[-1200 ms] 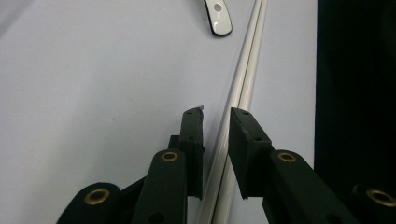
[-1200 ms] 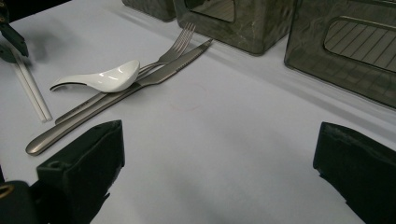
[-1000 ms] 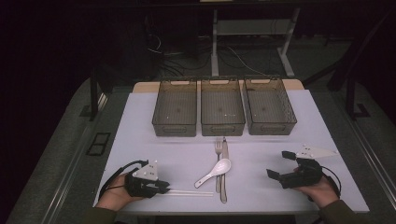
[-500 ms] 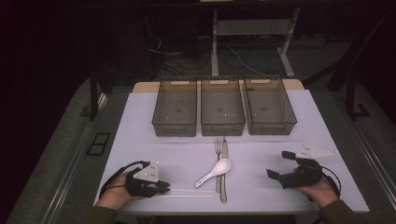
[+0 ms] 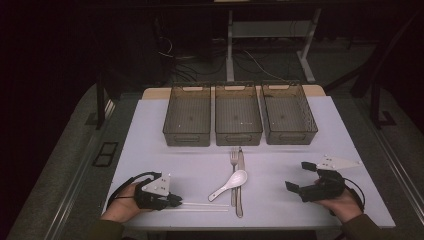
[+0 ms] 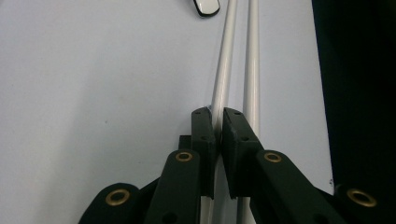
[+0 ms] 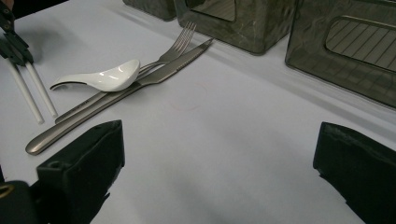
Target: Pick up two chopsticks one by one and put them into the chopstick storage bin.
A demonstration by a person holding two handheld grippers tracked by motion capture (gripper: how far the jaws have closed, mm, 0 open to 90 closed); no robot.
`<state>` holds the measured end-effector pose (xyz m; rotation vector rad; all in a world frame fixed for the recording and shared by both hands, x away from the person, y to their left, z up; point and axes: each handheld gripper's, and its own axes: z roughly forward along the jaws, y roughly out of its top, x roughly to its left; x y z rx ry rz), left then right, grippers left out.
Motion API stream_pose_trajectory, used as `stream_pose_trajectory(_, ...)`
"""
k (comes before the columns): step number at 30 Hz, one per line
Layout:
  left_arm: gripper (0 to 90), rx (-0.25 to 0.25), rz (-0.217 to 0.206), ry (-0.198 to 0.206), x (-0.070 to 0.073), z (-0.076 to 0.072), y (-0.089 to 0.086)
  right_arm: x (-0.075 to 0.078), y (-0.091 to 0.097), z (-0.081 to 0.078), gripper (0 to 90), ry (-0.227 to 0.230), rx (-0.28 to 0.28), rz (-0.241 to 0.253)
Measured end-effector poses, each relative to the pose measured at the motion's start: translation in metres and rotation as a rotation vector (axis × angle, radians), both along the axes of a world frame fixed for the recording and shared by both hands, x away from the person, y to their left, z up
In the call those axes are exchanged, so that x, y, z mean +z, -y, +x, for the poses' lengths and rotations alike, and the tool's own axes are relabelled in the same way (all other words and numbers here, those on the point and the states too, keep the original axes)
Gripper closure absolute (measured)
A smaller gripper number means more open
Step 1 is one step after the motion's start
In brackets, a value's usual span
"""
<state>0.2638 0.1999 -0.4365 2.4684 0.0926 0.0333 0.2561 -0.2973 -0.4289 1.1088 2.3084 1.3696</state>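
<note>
Lying at the near left of the white table, two white chopsticks are seen side by side, pointing toward the middle. The left gripper is held low over their near ends; its jaws have just been closing, and in the left gripper view the pads are seen pressed on one chopstick, while the other chopstick is left just outside the jaw, beside it. Toward the centre, a white ceramic spoon is found resting across a metal fork and a metal knife, which lie parallel and touching; the spoon's handle tip is near the far ends of the chopsticks. Behind the cutlery, three dark wire-mesh bins are set in a row, close together. At the right, the right gripper is held just above the table, well apart from the cutlery, and its jaws are spread wide with nothing between them, as is shown in the right gripper view.
</note>
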Motion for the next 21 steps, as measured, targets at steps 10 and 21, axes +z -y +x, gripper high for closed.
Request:
stream_pose_trajectory(10, 84.1, 0.001, -0.005, -0.002, 0.0011, 0.001, 0.0001, 0.0001, 0.0001, -0.0002, 2.0, 0.0, -0.001, 0.001)
stream_pose_trajectory(21, 84.2, 0.005, -0.037, 0.013, 0.0088, -0.0013, 0.0009, 0.0, 0.0003, 0.0001, 2.0, -0.002, 0.0, 0.001)
